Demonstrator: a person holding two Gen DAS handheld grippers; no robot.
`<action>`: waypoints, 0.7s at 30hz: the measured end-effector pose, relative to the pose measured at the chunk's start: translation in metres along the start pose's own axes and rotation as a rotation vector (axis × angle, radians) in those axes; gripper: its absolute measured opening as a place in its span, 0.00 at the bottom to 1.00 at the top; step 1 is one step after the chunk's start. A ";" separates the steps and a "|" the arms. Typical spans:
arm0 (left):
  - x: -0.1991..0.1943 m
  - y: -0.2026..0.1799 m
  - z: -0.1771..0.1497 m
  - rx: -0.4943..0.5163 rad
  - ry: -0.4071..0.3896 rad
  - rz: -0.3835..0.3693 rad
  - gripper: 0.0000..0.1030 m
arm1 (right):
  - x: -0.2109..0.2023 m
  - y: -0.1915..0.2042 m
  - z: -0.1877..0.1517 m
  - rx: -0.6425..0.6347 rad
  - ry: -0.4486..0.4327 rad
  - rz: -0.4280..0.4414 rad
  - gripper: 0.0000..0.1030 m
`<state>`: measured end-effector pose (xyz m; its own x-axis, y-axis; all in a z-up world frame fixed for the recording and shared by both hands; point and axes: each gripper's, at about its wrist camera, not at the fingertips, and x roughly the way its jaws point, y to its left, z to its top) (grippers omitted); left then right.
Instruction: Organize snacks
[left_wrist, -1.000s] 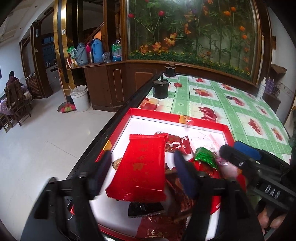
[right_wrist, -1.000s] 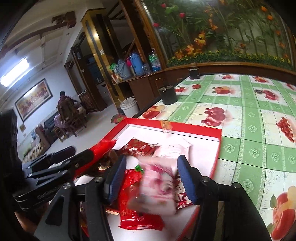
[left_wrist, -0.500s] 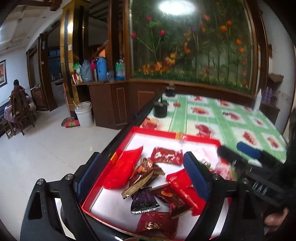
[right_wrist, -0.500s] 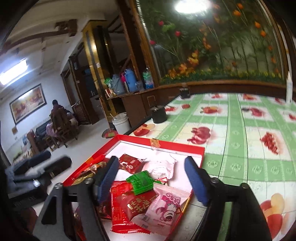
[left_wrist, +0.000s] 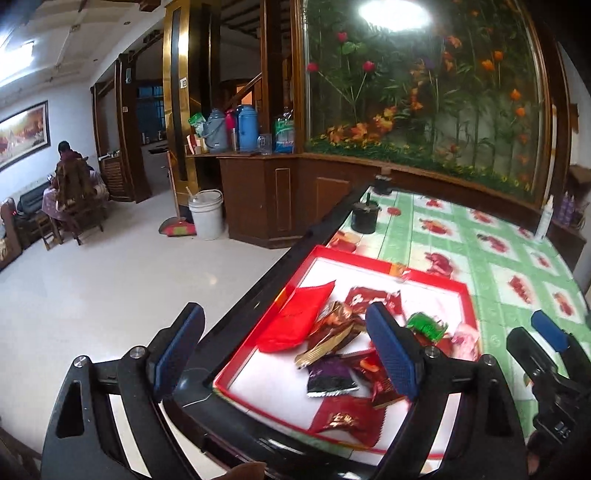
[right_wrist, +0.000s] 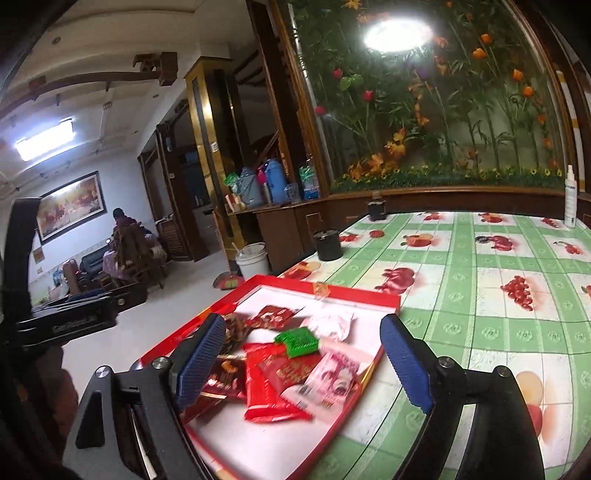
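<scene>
- Snack packets are all piled in the red tray (left_wrist: 388, 263) at the table's near edge: light, crinkly, slippery foil, so I'd pinch a flat sealed edge, not the puffy middle.
- Left gripper (left_wrist: 284, 354) and right gripper (right_wrist: 303, 363): both spread wide, nothing between the pads.
- Versus a second ago: the right's jaws have just been opening, the long red packet (left_wrist: 295, 325) and pink packet (right_wrist: 334, 376) now lie dropped in the tray, and both grippers have backed off.

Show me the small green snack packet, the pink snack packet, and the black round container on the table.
Small green snack packet (right_wrist: 297, 341), right wrist view, middle of its ridged face.
Pink snack packet (right_wrist: 334, 376), right wrist view, centre of the wrapper.
Black round container (right_wrist: 328, 244), right wrist view, its side wall.
</scene>
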<state>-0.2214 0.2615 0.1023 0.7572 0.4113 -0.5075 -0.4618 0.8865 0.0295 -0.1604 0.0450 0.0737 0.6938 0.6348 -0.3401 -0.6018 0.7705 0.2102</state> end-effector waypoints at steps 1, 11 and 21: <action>-0.001 0.000 -0.001 0.006 0.001 0.009 0.87 | -0.001 0.001 -0.001 -0.003 0.003 0.007 0.84; -0.009 -0.001 -0.007 0.027 0.000 0.047 0.87 | -0.005 0.026 -0.012 -0.076 0.024 0.050 0.84; -0.007 -0.009 -0.008 0.051 0.003 0.042 0.87 | -0.003 0.025 -0.013 -0.068 0.027 0.047 0.84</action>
<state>-0.2269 0.2491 0.0986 0.7362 0.4482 -0.5071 -0.4691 0.8780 0.0949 -0.1829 0.0619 0.0681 0.6538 0.6676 -0.3562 -0.6597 0.7335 0.1636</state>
